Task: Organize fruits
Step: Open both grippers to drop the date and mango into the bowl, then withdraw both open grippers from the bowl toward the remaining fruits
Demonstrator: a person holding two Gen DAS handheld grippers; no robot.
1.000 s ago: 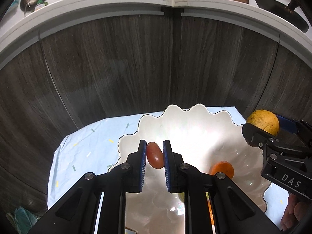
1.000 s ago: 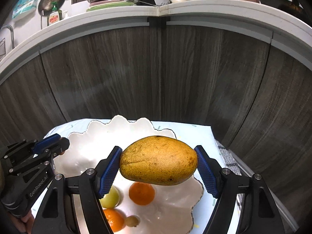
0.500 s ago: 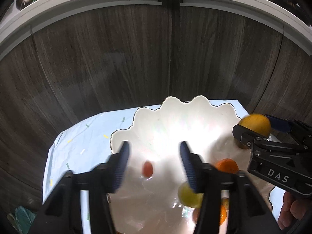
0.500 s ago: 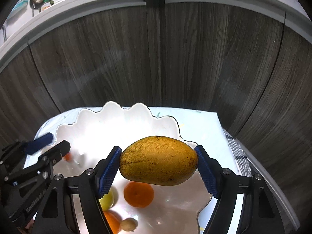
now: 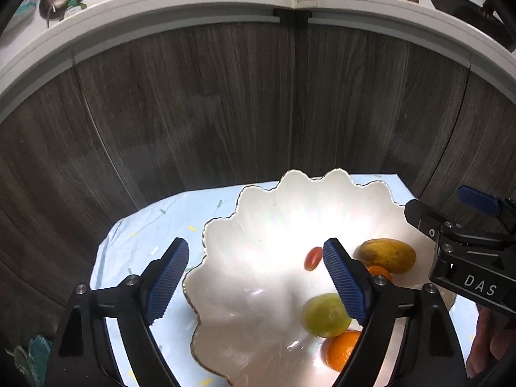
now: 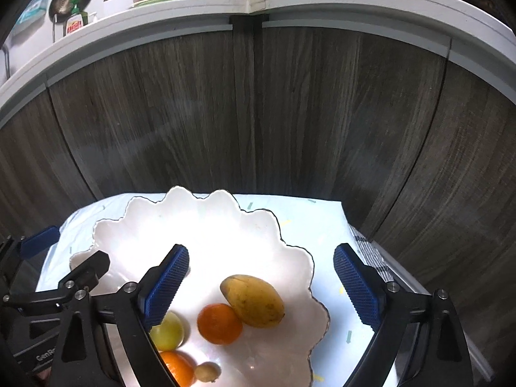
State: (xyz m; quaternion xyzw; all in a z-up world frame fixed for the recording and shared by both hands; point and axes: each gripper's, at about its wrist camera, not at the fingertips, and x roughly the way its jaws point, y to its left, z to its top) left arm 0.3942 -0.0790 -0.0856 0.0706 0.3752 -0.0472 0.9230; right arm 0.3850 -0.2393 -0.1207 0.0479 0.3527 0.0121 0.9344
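You've just let go w/ both: right gripper (image 6: 261, 282) jaws now spread, mango (image 6: 253, 300) lying in bowl (image 6: 206, 225) touching an orange (image 6: 220, 323). Left gripper (image 5: 254, 279) jaws spread too, red tomato (image 5: 313, 258) dropped mid-bowl. Fruit's gathered; task prob nearly done.

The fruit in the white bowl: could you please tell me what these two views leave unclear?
- Right wrist view: lower orange and green fruit partly hidden by the right hand-held gripper finger.
- Right wrist view: small tan fruit too small to identify.
- Left wrist view: small red fruit blurred; bowl cut by the bottom edge.
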